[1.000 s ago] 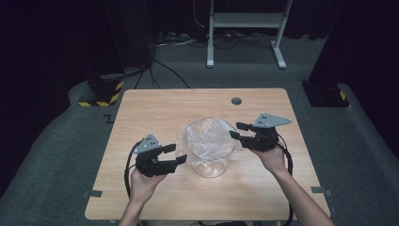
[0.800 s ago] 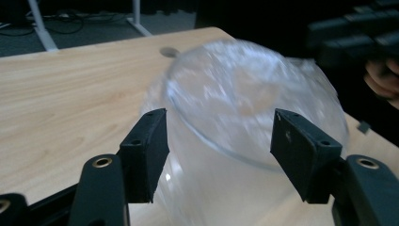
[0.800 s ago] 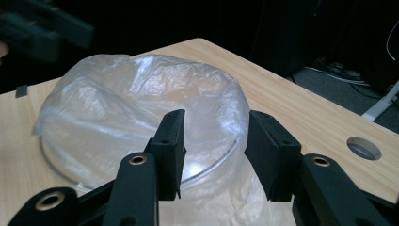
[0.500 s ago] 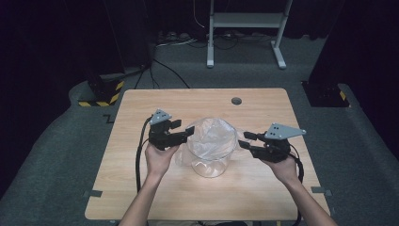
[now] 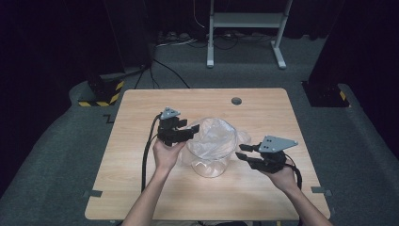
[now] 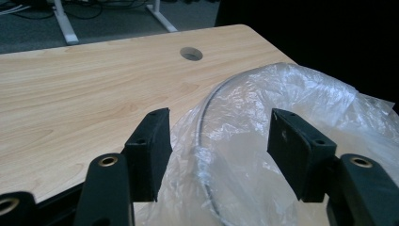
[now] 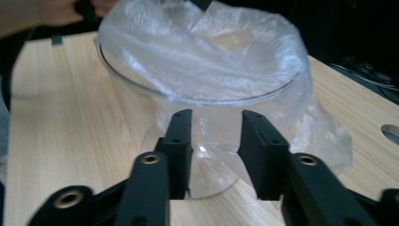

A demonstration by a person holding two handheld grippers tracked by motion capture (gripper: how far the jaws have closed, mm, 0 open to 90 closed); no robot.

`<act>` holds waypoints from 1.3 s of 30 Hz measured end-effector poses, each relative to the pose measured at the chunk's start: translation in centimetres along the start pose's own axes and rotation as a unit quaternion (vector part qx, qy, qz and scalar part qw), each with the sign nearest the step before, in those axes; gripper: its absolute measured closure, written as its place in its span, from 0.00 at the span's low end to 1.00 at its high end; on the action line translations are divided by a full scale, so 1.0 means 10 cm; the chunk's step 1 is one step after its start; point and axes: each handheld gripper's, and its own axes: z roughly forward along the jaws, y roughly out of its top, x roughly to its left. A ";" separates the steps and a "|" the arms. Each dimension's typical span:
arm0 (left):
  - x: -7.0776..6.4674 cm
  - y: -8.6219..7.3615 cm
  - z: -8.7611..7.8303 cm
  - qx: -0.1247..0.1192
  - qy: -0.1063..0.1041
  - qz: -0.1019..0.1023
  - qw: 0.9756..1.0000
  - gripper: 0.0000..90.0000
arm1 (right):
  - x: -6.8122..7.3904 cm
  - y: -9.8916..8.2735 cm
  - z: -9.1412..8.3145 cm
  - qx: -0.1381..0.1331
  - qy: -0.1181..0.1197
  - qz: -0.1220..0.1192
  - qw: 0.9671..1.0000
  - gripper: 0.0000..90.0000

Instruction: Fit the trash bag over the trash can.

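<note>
Left gripper (image 5: 192, 130): jaws stand apart, one on each side of the bowl's rim and the bag's edge; in the left gripper view the pads do not press on the plastic.
Left fingers (image 6: 151, 149): one black pad lies outside the rim over the wood, the other over the bag's inside.
Right gripper (image 5: 243, 151): held low to the right of the bowl, pointing at it; jaws have just been closing and stand fairly narrow, with nothing pinched between them.
Right fingers (image 7: 179, 141): in the right gripper view they aim at the bowl's lower wall and the loose plastic hanging there, just short of it.
Glass bowl (image 5: 209, 165): clear, upright, near the middle of the table, between the two grippers.
Plastic bag (image 5: 217, 136): thin and crinkled, draped into the bowl and folded out over its rim, with a loose flap toward the right gripper.
Table (image 5: 141, 108): light wood, with a round hole (image 5: 236, 100) near its far edge.
Floor (image 5: 56, 132): grey carpet, with a white metal stand (image 5: 244, 21) beyond the table.
</note>
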 end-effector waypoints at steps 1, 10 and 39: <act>-0.01 0.00 0.00 0.001 -0.001 0.000 1.000 0.45 | 0.02 -0.01 0.03 0.005 -0.001 -0.008 1.000 0.80; -0.03 -0.01 0.03 0.008 -0.003 0.005 1.000 0.45 | 0.07 -0.03 0.11 0.027 -0.010 -0.039 0.999 1.00; -0.01 -0.10 -0.10 0.003 -0.008 0.003 1.000 0.44 | -0.10 -0.28 0.26 0.120 0.052 -0.019 0.991 0.80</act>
